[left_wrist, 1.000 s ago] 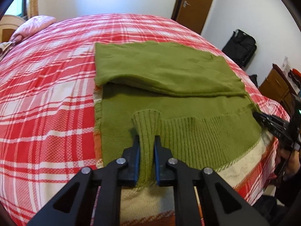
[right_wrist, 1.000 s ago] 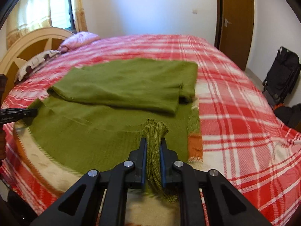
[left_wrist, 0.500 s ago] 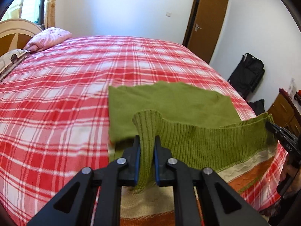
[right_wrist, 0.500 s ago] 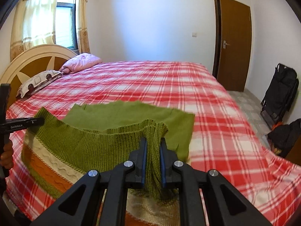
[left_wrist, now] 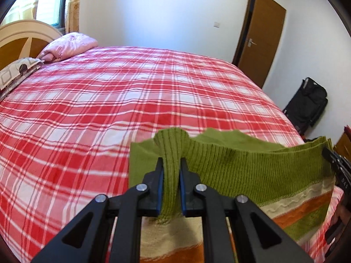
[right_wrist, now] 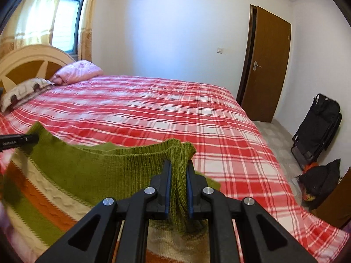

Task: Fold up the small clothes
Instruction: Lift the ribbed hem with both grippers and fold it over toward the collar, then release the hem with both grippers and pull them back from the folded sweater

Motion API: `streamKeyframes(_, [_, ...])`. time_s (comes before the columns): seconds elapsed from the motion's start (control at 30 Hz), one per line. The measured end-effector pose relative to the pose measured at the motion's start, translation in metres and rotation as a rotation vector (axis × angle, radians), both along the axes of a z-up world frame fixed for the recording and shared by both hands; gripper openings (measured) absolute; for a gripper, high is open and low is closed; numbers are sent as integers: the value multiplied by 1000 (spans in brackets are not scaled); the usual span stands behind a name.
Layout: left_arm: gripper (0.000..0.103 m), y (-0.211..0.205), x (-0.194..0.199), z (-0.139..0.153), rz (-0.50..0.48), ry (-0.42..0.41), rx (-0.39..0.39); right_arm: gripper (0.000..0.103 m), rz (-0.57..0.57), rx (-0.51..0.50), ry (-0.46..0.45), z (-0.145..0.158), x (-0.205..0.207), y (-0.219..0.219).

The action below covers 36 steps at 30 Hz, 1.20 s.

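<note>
A green knit sweater (left_wrist: 252,171) with cream and orange stripes hangs stretched between my two grippers above a red plaid bed (left_wrist: 109,109). My left gripper (left_wrist: 171,164) is shut on the ribbed hem at one corner. My right gripper (right_wrist: 178,166) is shut on the ribbed hem (right_wrist: 131,164) at the other corner. The right gripper shows at the right edge of the left wrist view (left_wrist: 339,166); the left gripper shows at the left edge of the right wrist view (right_wrist: 17,141). The sweater's folded upper part stays low behind the lifted hem.
A pink pillow (left_wrist: 68,46) and a patterned pillow (left_wrist: 15,72) lie by the headboard (right_wrist: 33,63). A brown door (right_wrist: 265,65) stands in the far wall. Black bags (right_wrist: 318,127) sit on the floor right of the bed.
Both grippers have lifted the sweater's hem up off the bed and carried it forward over the folded part. Both views have tilted up toward the room.
</note>
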<state>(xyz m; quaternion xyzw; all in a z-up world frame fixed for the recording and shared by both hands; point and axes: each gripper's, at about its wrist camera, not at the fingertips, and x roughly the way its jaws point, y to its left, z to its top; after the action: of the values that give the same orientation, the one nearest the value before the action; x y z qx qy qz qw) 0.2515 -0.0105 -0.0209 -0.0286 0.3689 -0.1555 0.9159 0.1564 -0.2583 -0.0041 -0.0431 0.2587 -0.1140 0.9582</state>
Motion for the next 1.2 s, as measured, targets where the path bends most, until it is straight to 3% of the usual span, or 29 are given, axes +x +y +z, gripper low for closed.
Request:
streamKeyframes(0.1, [13,-10,28,-13,31,29,10,11,-33,-57,20,-17,30,-5])
streamKeyframes(0.23, [13,-24,50,-30,63,41,46,11,-80,-49,53,-40,55,-20])
streamKeyframes(0.5, [14,-48,83,-68,129,71,194,11,-142,-123,156,-75,95,-31])
streamKeyframes(0.63, [22,-55,83,-72,138,69,254,11,-131,-133,272,-90,110,-33])
streamKeyframes(0.7, [29,-55,85,-74,148,82,263,12,-133,-147,279,-91,112,-31])
streamKeyframes(0.8, [47,-53,88,-76,186,95,281,17,-144,-195,295,-93,112,-26])
streamKeyframes(0.83, [61,-51,90,-76,224,101,301,23,-150,-209,302,-93,114,-25])
streamKeyframes(0.9, [64,-45,90,-74,236,118,262,30,-119,-199,318,-90,114,-24])
streamKeyframes(0.97, [64,-39,90,-71,231,142,235,30,-124,-182,262,-75,103,-24])
streamKeyframes(1.03, [66,-37,81,-63,201,154,252,30,-190,-203,115,-49,69,-21])
streamKeyframes(1.07, [76,-37,73,-58,200,142,276,31,-212,-211,74,-40,55,-17])
streamKeyframes(1.13, [87,-35,54,-47,200,88,319,34,-231,-217,27,-26,22,-5])
streamKeyframes(1.2, [87,-26,35,-40,185,47,320,34,-146,-144,22,-24,-5,8])
